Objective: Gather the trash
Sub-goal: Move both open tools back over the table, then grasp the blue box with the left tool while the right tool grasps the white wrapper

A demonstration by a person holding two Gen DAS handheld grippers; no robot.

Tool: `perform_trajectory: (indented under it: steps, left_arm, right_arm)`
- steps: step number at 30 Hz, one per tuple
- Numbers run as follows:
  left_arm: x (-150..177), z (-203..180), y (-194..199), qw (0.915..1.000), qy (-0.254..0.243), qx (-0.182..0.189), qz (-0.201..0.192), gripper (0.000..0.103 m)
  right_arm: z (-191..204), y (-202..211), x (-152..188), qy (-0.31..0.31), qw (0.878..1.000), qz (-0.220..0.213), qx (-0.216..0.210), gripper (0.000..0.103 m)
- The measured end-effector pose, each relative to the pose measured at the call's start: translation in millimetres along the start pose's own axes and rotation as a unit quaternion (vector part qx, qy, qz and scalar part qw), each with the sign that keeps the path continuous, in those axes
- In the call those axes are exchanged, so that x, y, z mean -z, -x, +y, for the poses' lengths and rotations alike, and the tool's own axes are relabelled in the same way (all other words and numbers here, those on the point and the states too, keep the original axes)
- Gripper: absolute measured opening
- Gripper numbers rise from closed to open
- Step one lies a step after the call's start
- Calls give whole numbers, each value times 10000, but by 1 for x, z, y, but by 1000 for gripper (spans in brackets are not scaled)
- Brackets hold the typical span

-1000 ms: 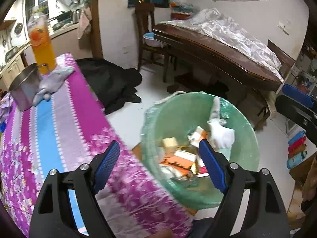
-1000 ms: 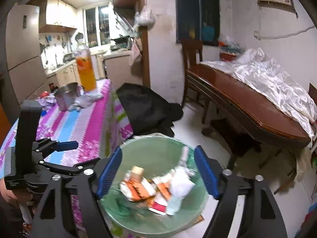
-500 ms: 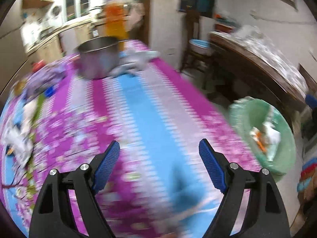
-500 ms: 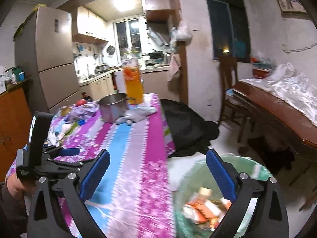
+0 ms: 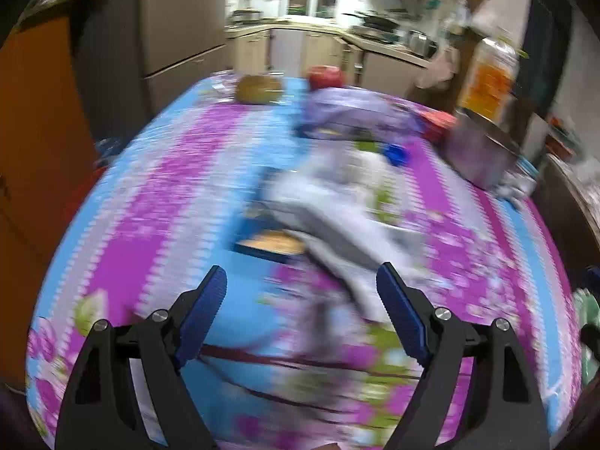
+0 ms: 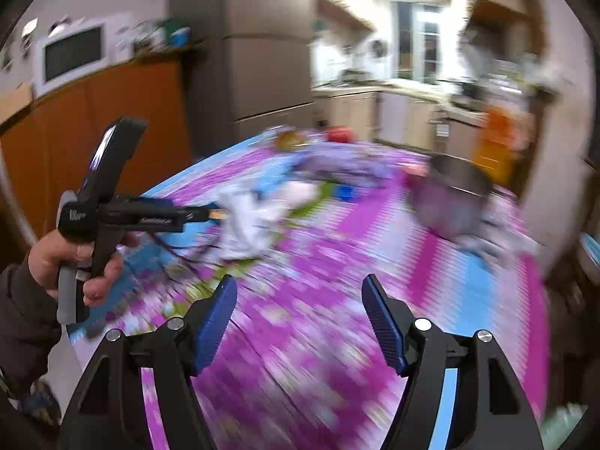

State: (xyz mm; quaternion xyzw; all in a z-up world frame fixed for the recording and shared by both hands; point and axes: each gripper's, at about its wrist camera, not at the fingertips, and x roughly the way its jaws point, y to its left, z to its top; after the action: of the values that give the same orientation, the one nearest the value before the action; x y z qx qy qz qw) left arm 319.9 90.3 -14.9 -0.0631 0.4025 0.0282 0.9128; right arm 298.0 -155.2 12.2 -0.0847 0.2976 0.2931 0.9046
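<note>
Both views are motion-blurred. My left gripper (image 5: 302,292) is open and empty above the table, just short of a crumpled white wrapper (image 5: 337,221) and a small flat blue-edged packet (image 5: 268,245). My right gripper (image 6: 300,300) is open and empty over the purple and blue tablecloth (image 6: 337,270). In the right wrist view the left gripper (image 6: 202,213) reaches toward the white wrapper (image 6: 247,221). A sliver of the green trash bin (image 5: 587,315) shows at the right edge of the left wrist view.
On the table stand a steel pot (image 5: 483,153), an orange juice bottle (image 5: 487,75), a purple bag (image 5: 360,116), a blue cap (image 5: 396,153), a red fruit (image 5: 325,77) and a yellow fruit (image 5: 258,89). An orange cabinet (image 6: 93,120) and a fridge (image 6: 270,56) stand behind.
Both grippers have swung left, away from the green trash bin, and now face the table and the kitchen. Both stay open and empty.
</note>
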Motion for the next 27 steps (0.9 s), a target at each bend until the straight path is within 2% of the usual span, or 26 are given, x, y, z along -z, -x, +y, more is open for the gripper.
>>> perform_trajectory:
  steps: [2,6,11,12,15,17,18,23,27]
  left_arm:
    - [-7,22,-7,9998,109,-128,67,79]
    - [-15,46,-22,9994,92,-239,232,79]
    - [-20,55,-37,9992,-34,-105,380,80]
    - [-19,56,-39,9992,-50,-90,390,80]
    - [-22,55,-47,9990,-86,-17,432,80]
    - [-24,51,-50,9989,-156,21,439,80]
    - [-25,48,-51,9988,-211,43,433,81]
    - [-30,20,-57,9971,-667,188,307,91]
    - [-31,4,-75,9953,-853,134,427,92]
  right_arm:
    - [21,-39,-20,212,9994,135,-225,69]
    - [53,-110,-50,538,9961,468,-515,61]
    - [68,-159,-65,591,9941,687,-599,58]
    - [66,-165,-65,585,9938,731,-596,54]
    - [65,-178,-62,579,9931,878,-526,42]
    - [60,-185,-56,520,9931,944,-457,25]
    - [55,-186,-54,420,9942,929,-341,22]
    - [23,-166,-47,-433,9954,860,21,19]
    - [6,-148,-32,-690,9931,941,122,19]
